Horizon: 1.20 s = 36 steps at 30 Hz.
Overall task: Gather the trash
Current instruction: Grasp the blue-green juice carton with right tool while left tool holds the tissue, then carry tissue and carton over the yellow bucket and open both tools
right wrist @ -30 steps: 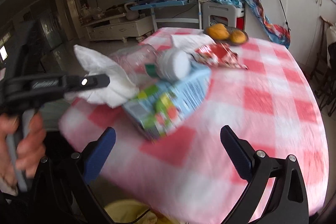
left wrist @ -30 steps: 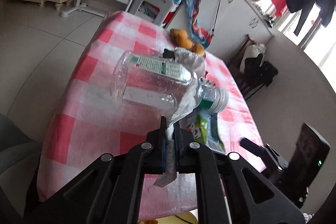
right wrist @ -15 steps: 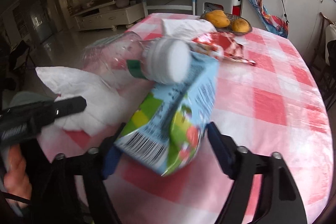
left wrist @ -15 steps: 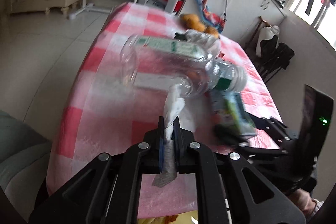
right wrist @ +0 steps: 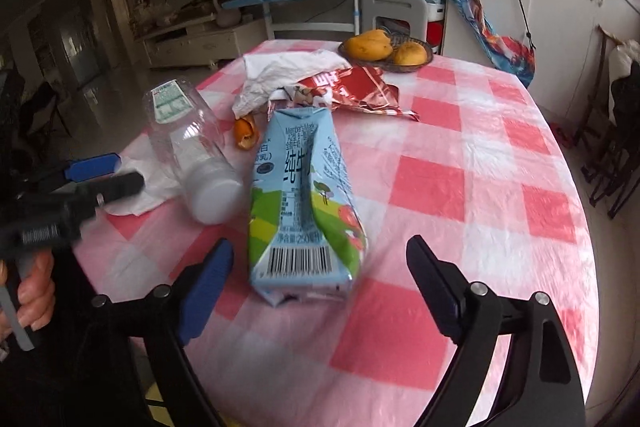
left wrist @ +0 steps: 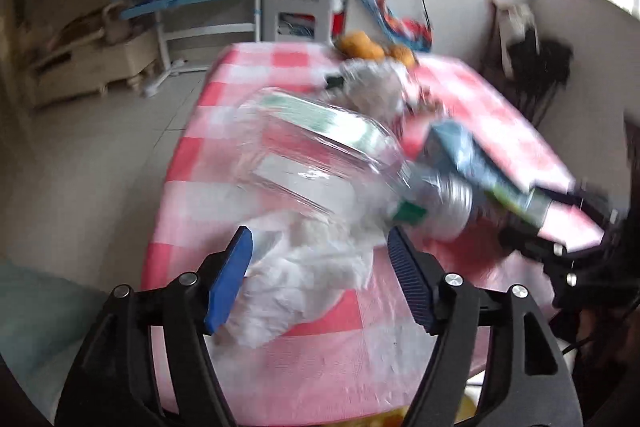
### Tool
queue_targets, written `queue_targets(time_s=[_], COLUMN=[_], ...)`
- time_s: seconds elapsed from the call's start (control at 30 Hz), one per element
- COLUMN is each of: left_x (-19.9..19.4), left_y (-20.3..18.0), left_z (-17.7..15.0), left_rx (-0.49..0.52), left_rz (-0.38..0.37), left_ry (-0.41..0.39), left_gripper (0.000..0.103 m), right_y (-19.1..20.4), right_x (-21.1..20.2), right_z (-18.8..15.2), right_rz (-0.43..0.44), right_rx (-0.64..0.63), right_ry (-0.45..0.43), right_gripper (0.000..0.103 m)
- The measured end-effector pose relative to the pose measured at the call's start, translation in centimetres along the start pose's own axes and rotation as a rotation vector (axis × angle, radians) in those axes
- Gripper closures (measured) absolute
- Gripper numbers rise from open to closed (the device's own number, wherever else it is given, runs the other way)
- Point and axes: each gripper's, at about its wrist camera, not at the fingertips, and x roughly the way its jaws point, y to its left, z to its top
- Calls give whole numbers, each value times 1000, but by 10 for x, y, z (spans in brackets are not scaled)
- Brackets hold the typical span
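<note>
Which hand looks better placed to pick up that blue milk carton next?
The right. The right gripper faces the milk carton end on, its opening jaws either side of the barcode end. The left gripper, also opening, sits over the white tissue, beside the clear bottle.

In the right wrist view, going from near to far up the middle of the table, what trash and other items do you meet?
Blue milk carton → orange peel scrap → crumpled red foil wrapper → wicker basket of orange fruit.
</note>
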Motion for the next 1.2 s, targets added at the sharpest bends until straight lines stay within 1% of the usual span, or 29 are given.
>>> queue_targets(time_s=[0.03, 0.07, 0.1, 0.13, 0.2, 0.27, 0.3, 0.33, 0.37, 0.4, 0.43, 0.47, 0.5, 0.57, 0.73, 0.8, 0.83, 0.9, 0.93, 1.03, 1.1, 1.2], left_x=[5, 9, 15, 19, 21, 21, 20, 18, 18, 16, 15, 15, 13, 7, -12, -16, -18, -20, -22, -25, -26, -32], left_y=[-6, -9, -9, -7, -6, -6, -5, -4, -2, 1, 6, 10, 15, 21, 33, 36, 38, 41, 43, 47, 51, 57], left_z=[-1, -2, -2, -2, -1, 0, 0, 1, 2, 2, 2, 2, 1, -2, -5, -6, -7, -8, -9, -10, -10, -16], left_rx=[37, 53, 53, 45, 45, 40, 38, 32, 20, 2, -33, -63, -98, -150, -262, -286, -304, -325, -341, -365, -375, -398], left_rz=[25, 37, 44, 47, 60, 66, 66, 58, 45, 25, -29, -70, -115, -189, -395, -438, -463, -490, -498, -491, -480, -451], left_ry=[18, 31, 56, 72, 69, 70, 65, 64, 65, 66, 74, 80, 84, 74, 18, 5, -1, -7, -12, -21, -24, -28], left_gripper=[36, 36, 36, 36, 36, 39, 54, 67, 73, 84, 90, 91, 92, 93, 93, 93, 93, 93, 93, 93, 93, 93], right_y=[2, 0, -2, -4, -8, -16, -21, -30, -34, -42, -46, -49, -53, -57, -61, -63, -62, -59, -55, -38, -23, -4], right_x=[5, 8, 10, 9, 7, 4, 2, 0, -2, -6, -9, -12, -17, -26, -38, -42, -46, -54, -59, -72, -80, -86], right_z=[0, -1, -3, -4, -5, -6, -7, -7, -6, -6, -5, -5, -4, -4, -9, -11, -11, -10, -9, -9, -12, -20], right_rz=[-4, 4, 17, 18, 43, 76, 97, 133, 158, 193, 217, 241, 278, 302, 306, 322, 347, 394, 435, 538, 602, 659], right_rx=[-12, -15, -13, -14, 1, 37, 64, 118, 151, 201, 229, 253, 281, 303, 305, 309, 304, 284, 262, 180, 104, 0], right_ry=[12, 23, 35, 28, 28, 29, 26, 21, 16, 5, -4, -14, -29, -43, -50, -63, -81, -106, -113, -112, -79, -4], right_gripper=[19, 28, 44, 45, 45, 46, 46, 46, 46, 47, 48, 50, 57, 57, 57, 57, 57, 57, 57, 57, 57, 57])
